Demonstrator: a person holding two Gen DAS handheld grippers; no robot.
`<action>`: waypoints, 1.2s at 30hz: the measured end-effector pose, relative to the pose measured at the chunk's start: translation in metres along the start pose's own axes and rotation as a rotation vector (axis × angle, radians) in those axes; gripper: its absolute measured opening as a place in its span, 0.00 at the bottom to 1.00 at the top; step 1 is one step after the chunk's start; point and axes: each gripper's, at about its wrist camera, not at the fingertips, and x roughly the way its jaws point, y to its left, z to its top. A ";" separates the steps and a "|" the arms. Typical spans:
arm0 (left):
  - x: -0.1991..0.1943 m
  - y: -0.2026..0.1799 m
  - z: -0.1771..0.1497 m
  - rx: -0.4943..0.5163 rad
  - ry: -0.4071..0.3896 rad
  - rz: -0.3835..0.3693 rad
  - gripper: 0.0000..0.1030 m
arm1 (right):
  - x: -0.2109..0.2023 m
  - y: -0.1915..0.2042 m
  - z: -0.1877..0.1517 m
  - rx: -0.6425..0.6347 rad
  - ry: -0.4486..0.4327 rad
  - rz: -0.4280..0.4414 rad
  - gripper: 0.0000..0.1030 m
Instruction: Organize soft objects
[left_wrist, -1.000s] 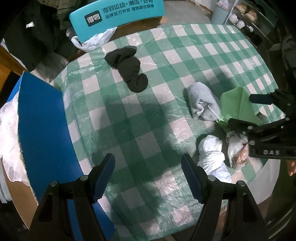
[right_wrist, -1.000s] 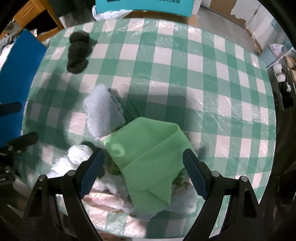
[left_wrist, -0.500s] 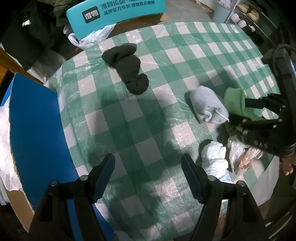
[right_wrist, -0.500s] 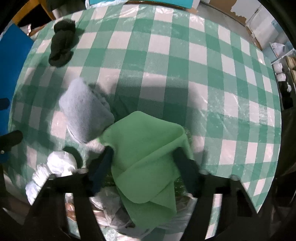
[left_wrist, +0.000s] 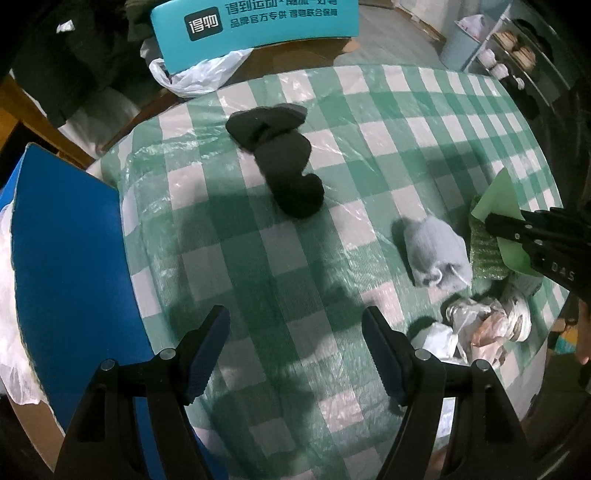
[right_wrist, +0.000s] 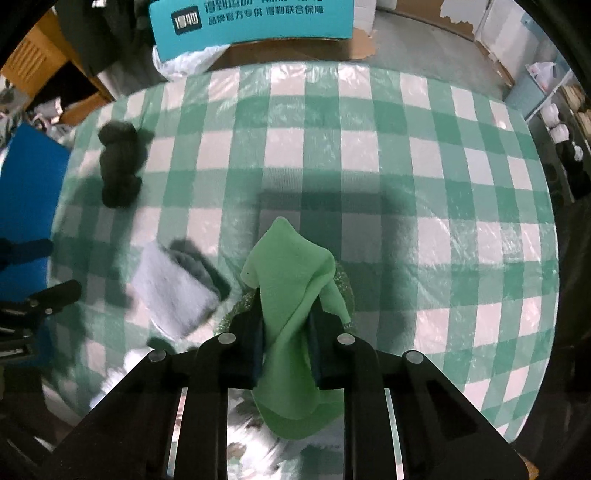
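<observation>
The right gripper is pinching the green cloth between its closed jaws, the fabric bunching upward into a peak ahead of the fingertips and draping down toward the camera, so its long axis is running roughly in line with the fingers. Under the cloth a glittery green pad is showing, lying on the checked tablecloth. The left gripper is hovering with its jaws wide apart and nothing between them, over bare cloth near the table's front edge. The grey rolled sock is lying just left of the green cloth, well forward and to the right of the left jaws, its length pointing away from the camera; the black socks are lying farther off, up and left. A crumpled pile of white items and plastic is crowding the near right edge. Judging from this, the right hand is the one already engaged, and the broad open checks toward the far and right side of the table are offering the most room for carrying the cloth.
</observation>
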 end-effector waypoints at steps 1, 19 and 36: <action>0.001 0.001 0.001 -0.001 0.002 -0.002 0.73 | -0.001 -0.002 0.002 0.006 -0.008 -0.004 0.17; 0.009 0.006 0.012 -0.003 0.000 0.011 0.74 | 0.002 0.001 0.022 0.026 -0.005 -0.038 0.58; 0.013 0.010 0.023 -0.027 -0.006 -0.007 0.74 | 0.000 0.001 0.028 0.048 -0.019 -0.016 0.14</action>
